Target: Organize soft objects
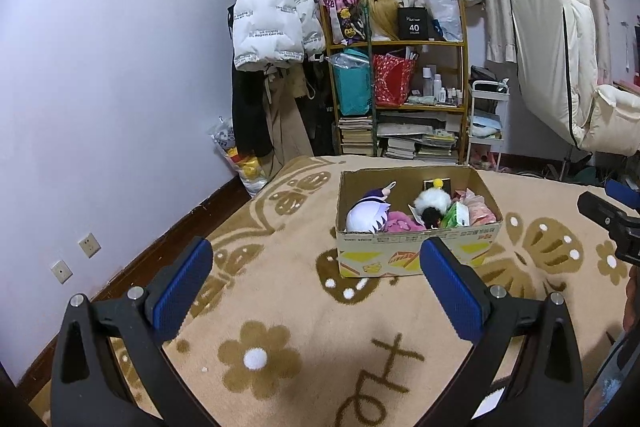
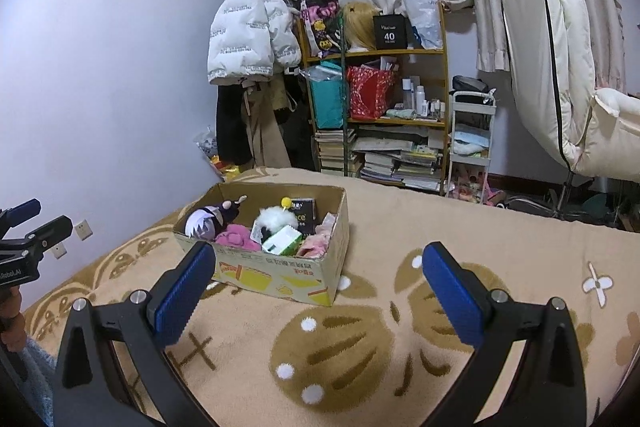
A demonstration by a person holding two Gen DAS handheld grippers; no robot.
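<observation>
**Plush and fabric, all in the box — both grippers empty**

Cardboard box (image 1: 416,227) sits centre frame in the left wrist view, centre-left in the right wrist view, on the beige patterned blanket (image 1: 304,307). Soft items are packed inside: white-and-purple plush doll (image 1: 366,213) at the left end, pink fabric bundle (image 1: 400,225) beside it, white fluffy toy (image 1: 430,203) in the middle, green-white pack (image 1: 456,215) and pale pink soft item (image 1: 480,209) at the right end.

Left gripper (image 1: 316,291) spread wide, nothing between the pads, low centre of frame, short of the box. Right gripper (image 2: 320,295) likewise spread and empty; the box is up-left of it.

Handling, judged:
- All light and compressible; crush risk is small.
- Doll: take the head, the bulkiest part. Thin limbs will slip out.
- Fluffy toy: fur slides; close deep onto the body, not the pile.
- Fabric bundle: floppy, will drape and may snag its neighbours. Pinch a thick fold.
- Pack: looks film-wrapped, possibly slick; grip across the flat faces.
- Box walls are thin card; the box may shift if bumped.
</observation>
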